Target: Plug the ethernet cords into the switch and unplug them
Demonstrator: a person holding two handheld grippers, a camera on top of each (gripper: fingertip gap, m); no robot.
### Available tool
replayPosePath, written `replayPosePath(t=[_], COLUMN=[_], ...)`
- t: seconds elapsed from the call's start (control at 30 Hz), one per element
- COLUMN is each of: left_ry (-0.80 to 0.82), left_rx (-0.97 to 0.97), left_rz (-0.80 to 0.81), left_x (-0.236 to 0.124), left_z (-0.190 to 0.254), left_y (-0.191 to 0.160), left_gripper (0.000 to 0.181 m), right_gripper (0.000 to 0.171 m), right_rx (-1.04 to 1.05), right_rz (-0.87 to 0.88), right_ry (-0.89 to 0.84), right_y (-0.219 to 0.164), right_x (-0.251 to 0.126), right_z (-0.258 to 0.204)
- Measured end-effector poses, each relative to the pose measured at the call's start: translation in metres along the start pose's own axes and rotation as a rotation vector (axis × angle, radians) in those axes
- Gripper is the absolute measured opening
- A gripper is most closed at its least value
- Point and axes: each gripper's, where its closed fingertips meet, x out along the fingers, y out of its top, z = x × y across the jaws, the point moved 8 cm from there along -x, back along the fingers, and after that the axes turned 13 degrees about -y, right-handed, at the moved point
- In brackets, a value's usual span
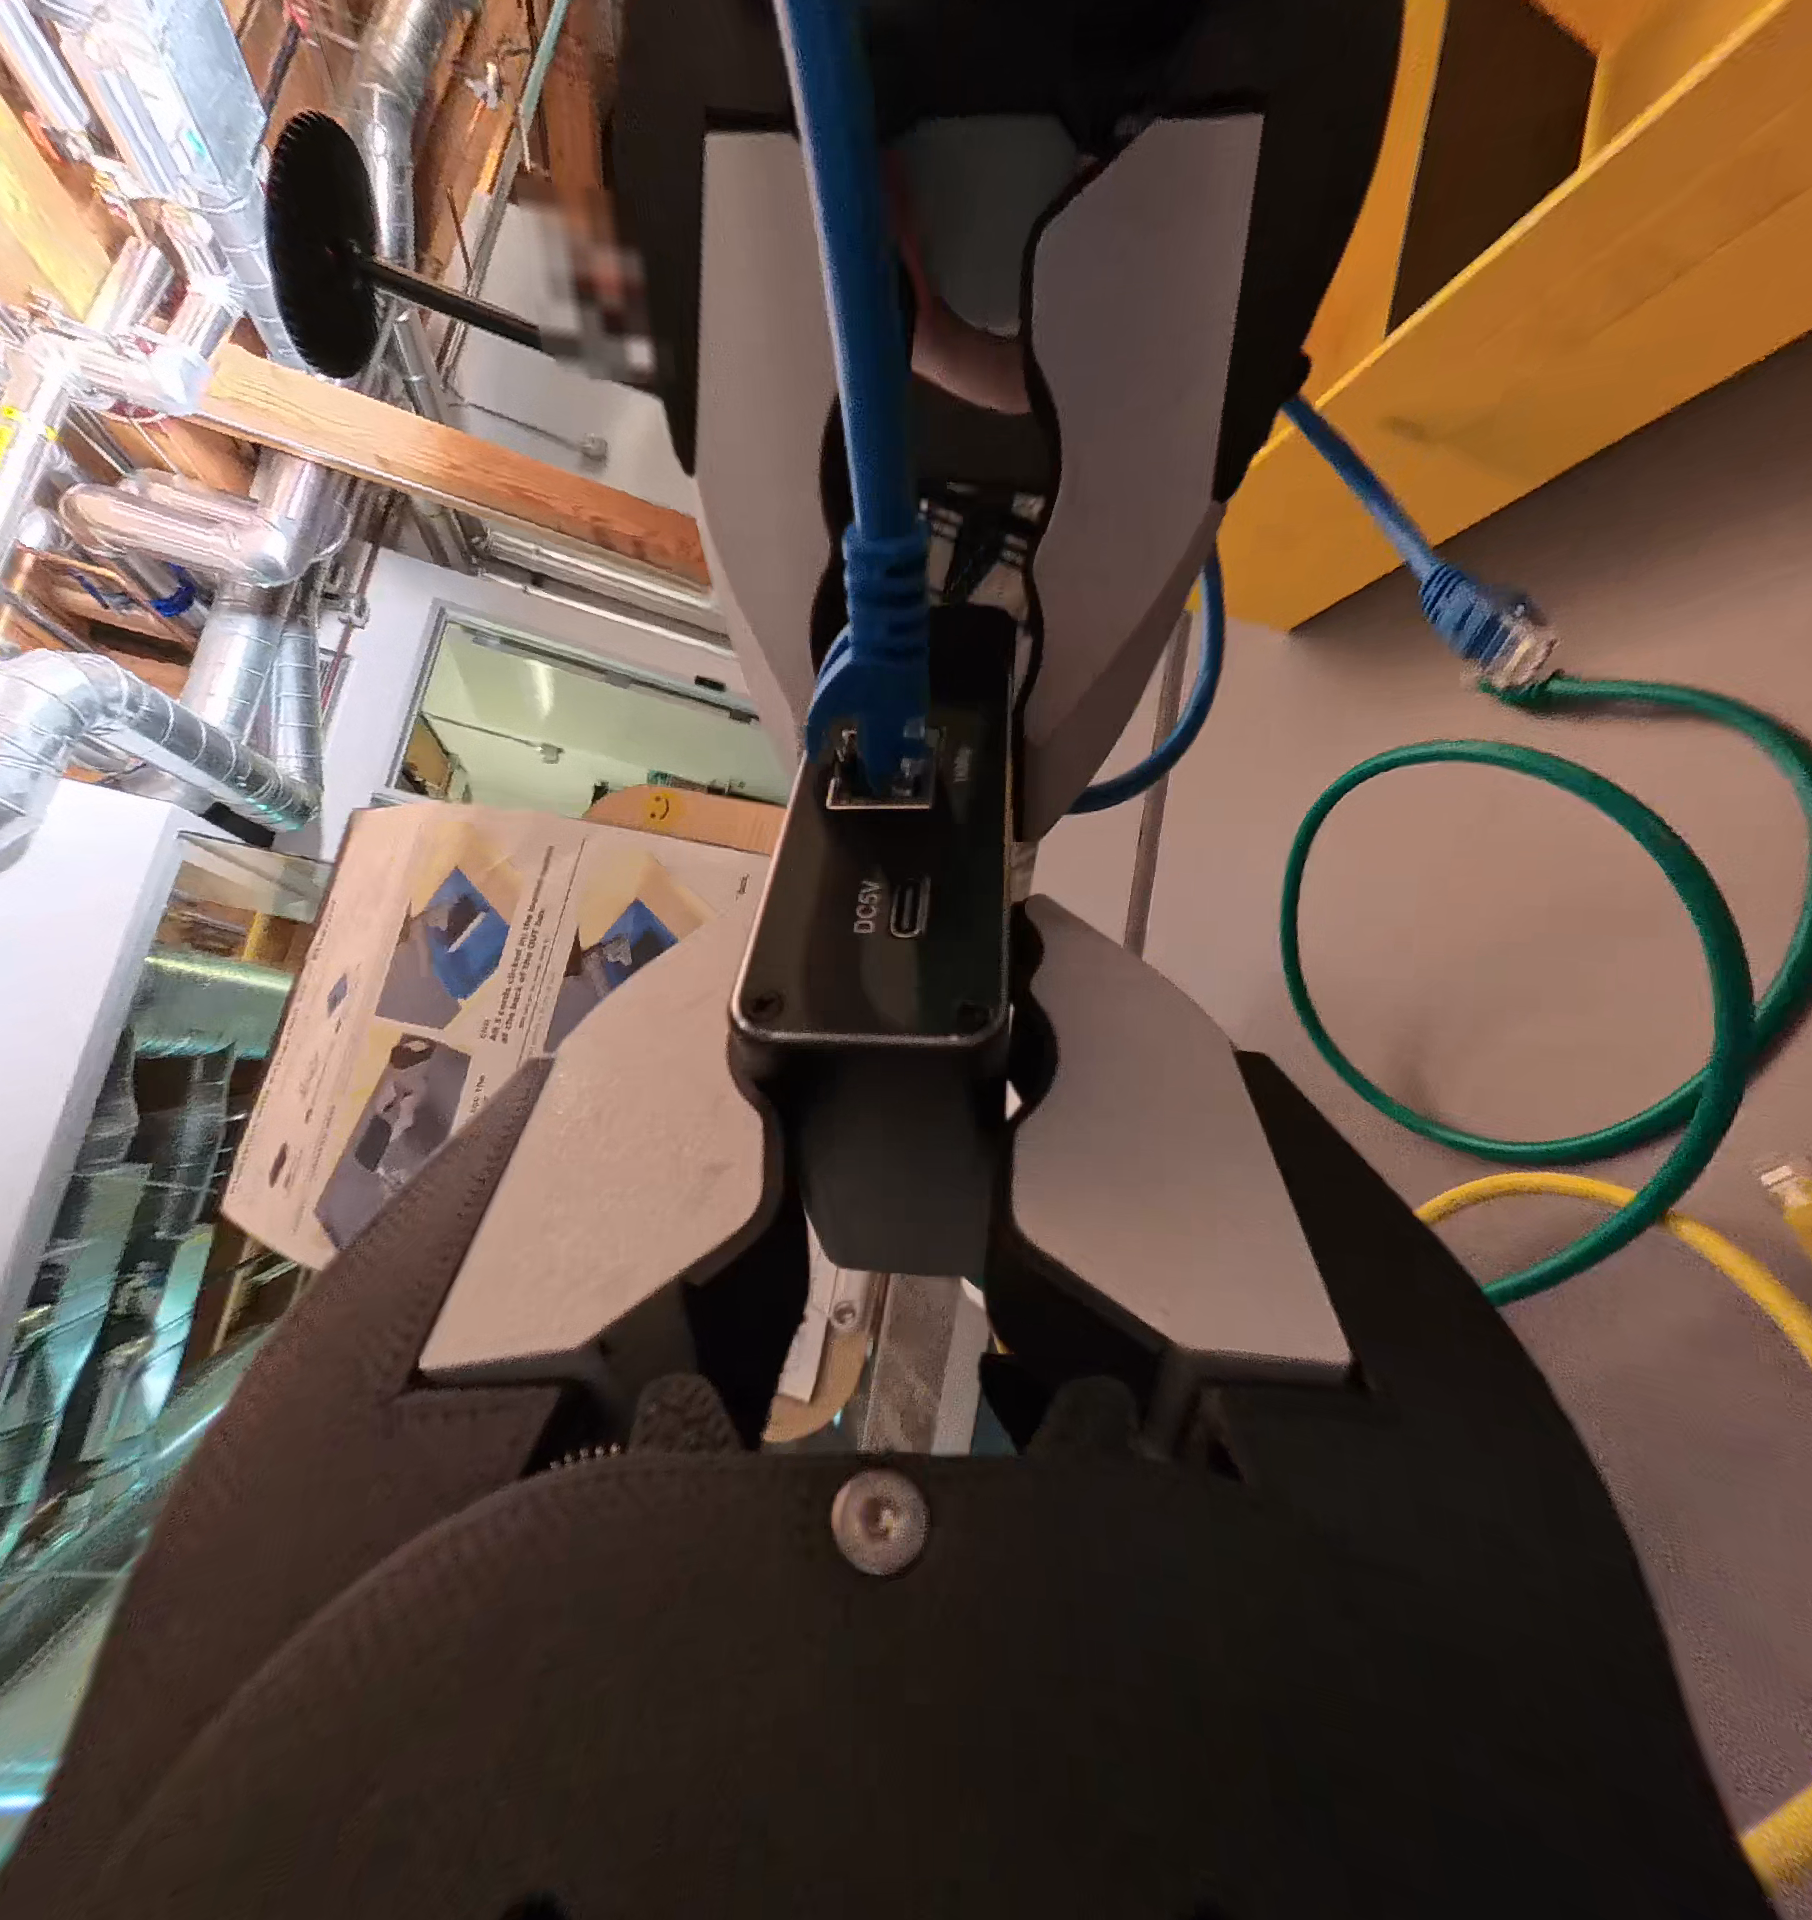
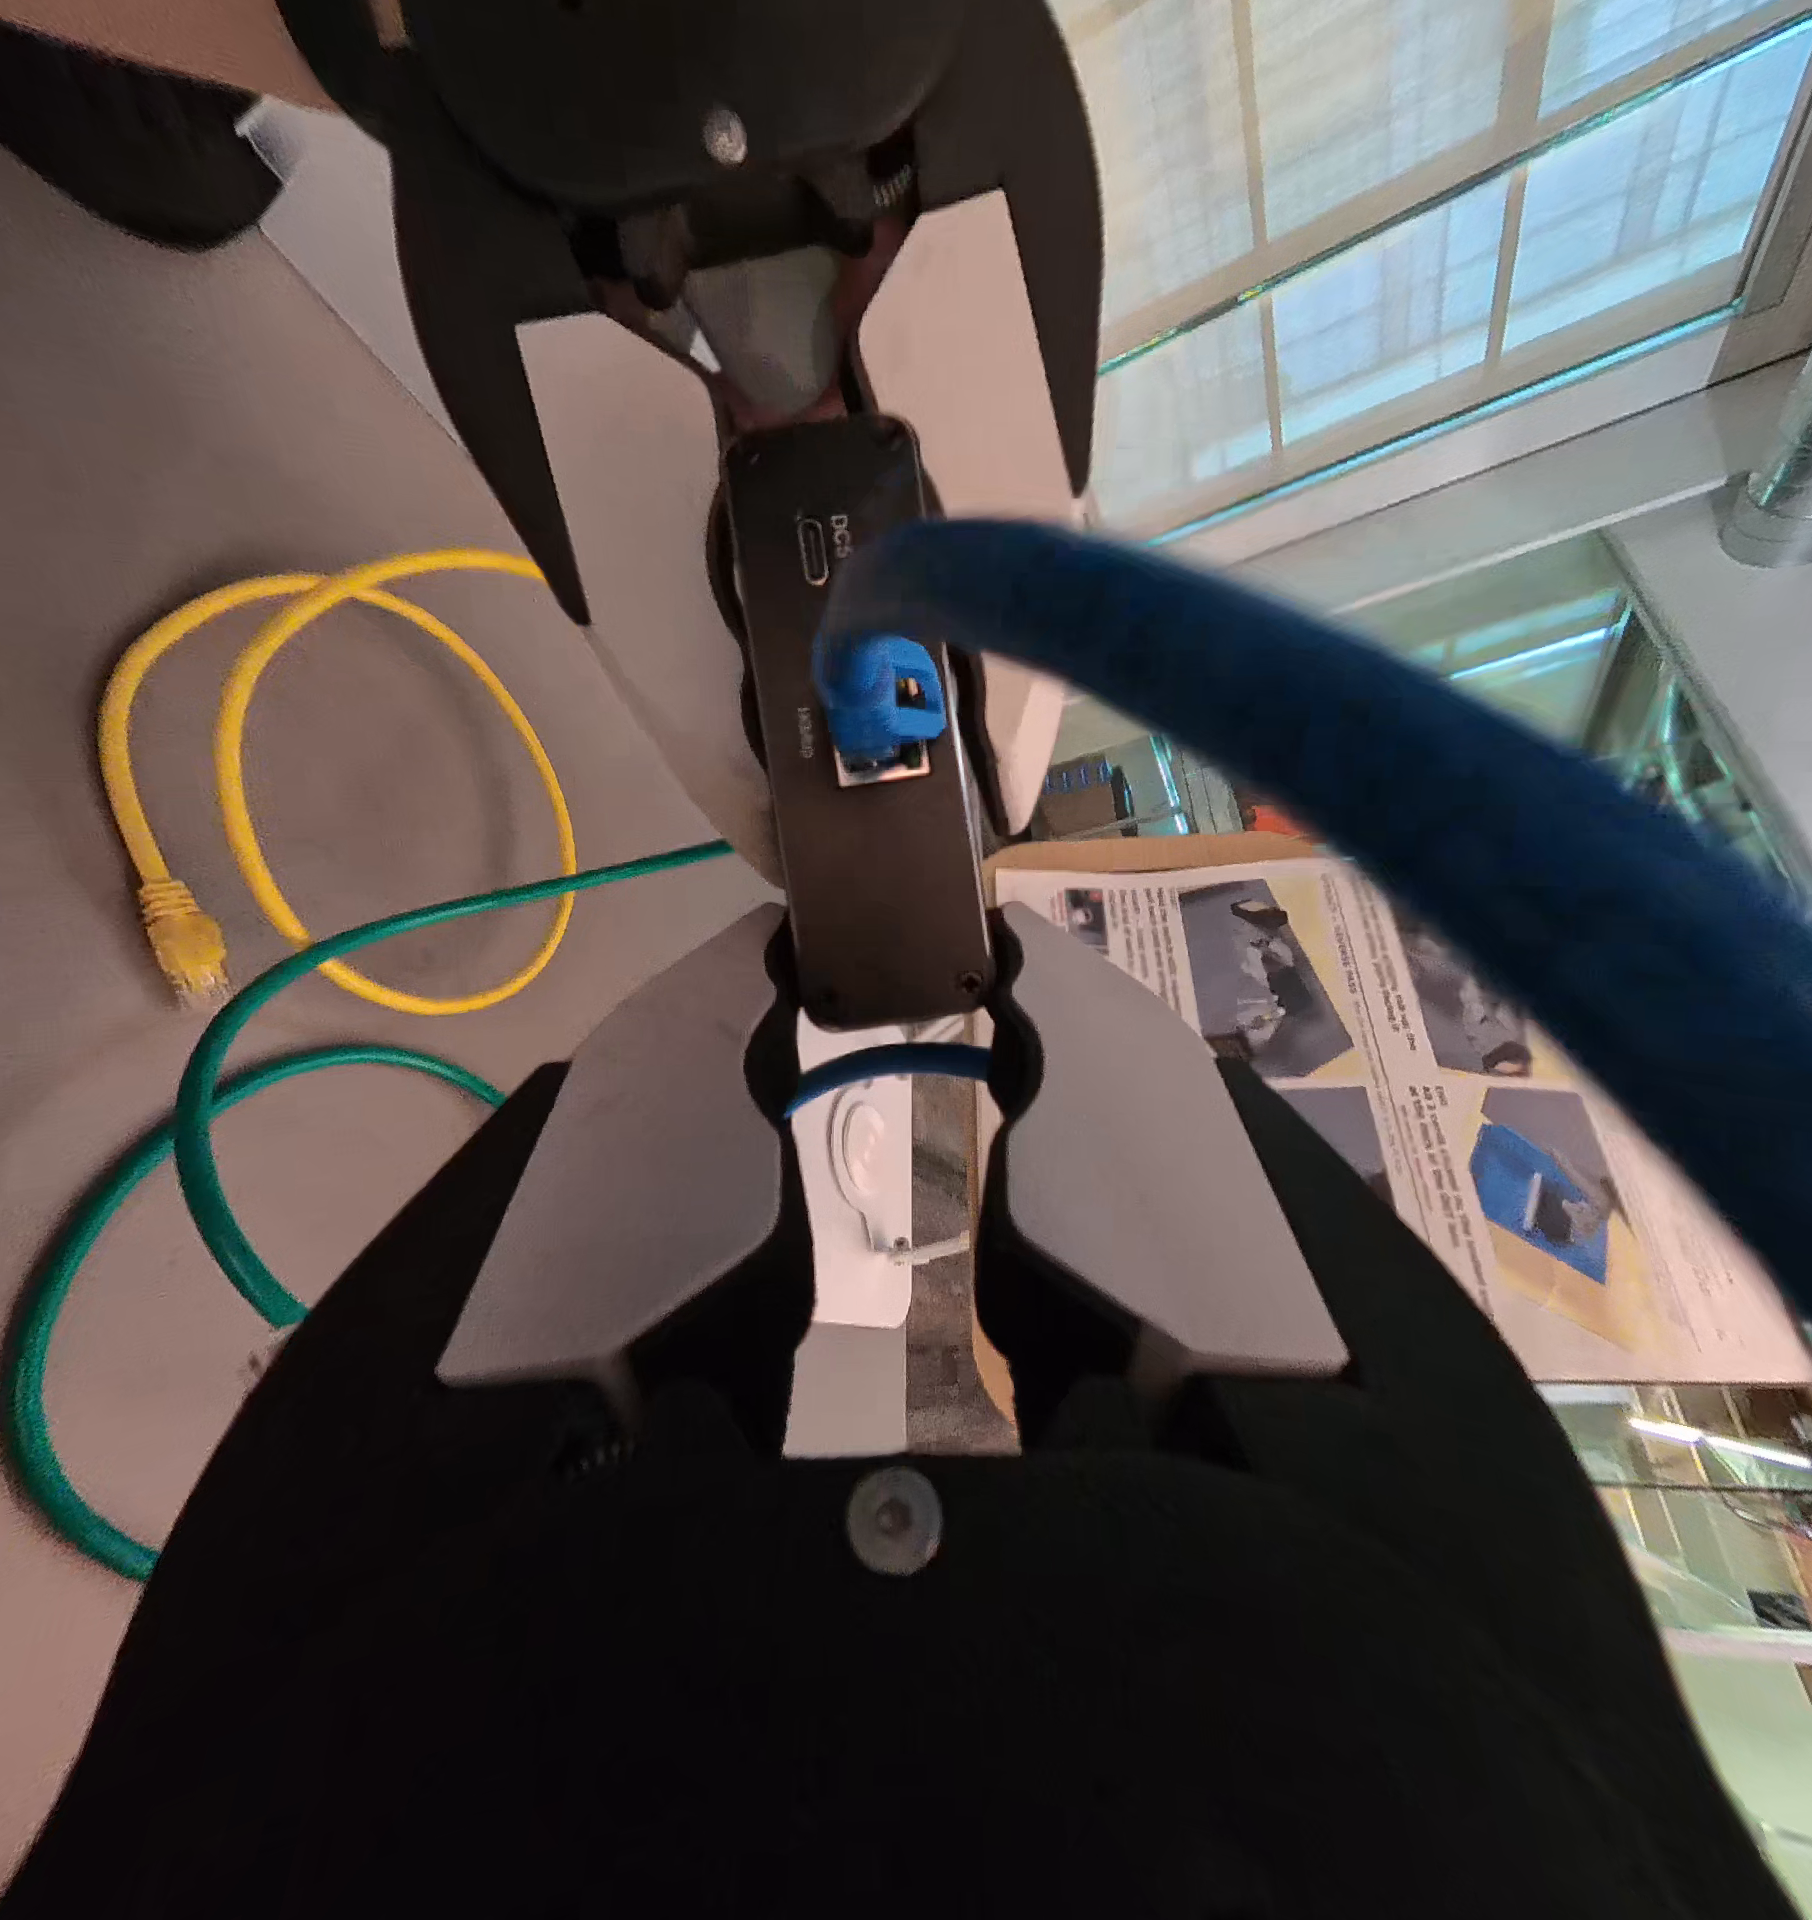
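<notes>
Switch (image 1: 871, 935) looks light, rigid and smooth-cased, pinched at opposite ends by left hand-held gripper (image 1: 881, 1081) and right hand-held gripper (image 2: 886, 966); slip seems possible. Blue cord (image 1: 881, 582), limp, sits plugged in; its stiff boot is probably the best hold.

Daylit, fisheye, prob. blurred edges

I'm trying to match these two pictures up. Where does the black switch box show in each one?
Left wrist view: the switch sits at centre, clamped between the near fingers.
Right wrist view: centre, slightly above the middle, its lower end between the near fingers.
Shared landmark: the blue plug in its port.
</notes>
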Motion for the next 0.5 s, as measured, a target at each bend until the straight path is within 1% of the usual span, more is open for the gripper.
replayPosePath(t=[0.13,0.2,0.27,0.43,0.5], left_ry=[0.038,0.098,0.145,0.130,0.109], left_rx=[-0.030,-0.026,-0.030,-0.020,-0.011], left_rz=[-0.070,-0.151,-0.198,-0.225,-0.221], left_x=[0.006,0.006,0.001,-0.006,-0.005], left_z=[-0.005,-0.011,-0.017,-0.019,-0.017], left_y=[-0.005,-0.012,-0.021,-0.027,-0.025], left_gripper=[0.037,0.037,0.037,0.037,0.037], right_gripper=[0.035,0.038,0.038,0.037,0.035], right_rx=[0.052,0.050,0.047,0.045,0.044], right_rz=[-0.024,-0.040,-0.054,0.028,0.056], right_ry=[-0.072,-0.136,-0.157,-0.188,-0.161], right_y=[-0.009,-0.010,-0.009,0.013,0.022], right_x=[0.007,0.008,0.008,0.008,0.010], right_z=[0.004,0.007,0.009,0.010,0.006])
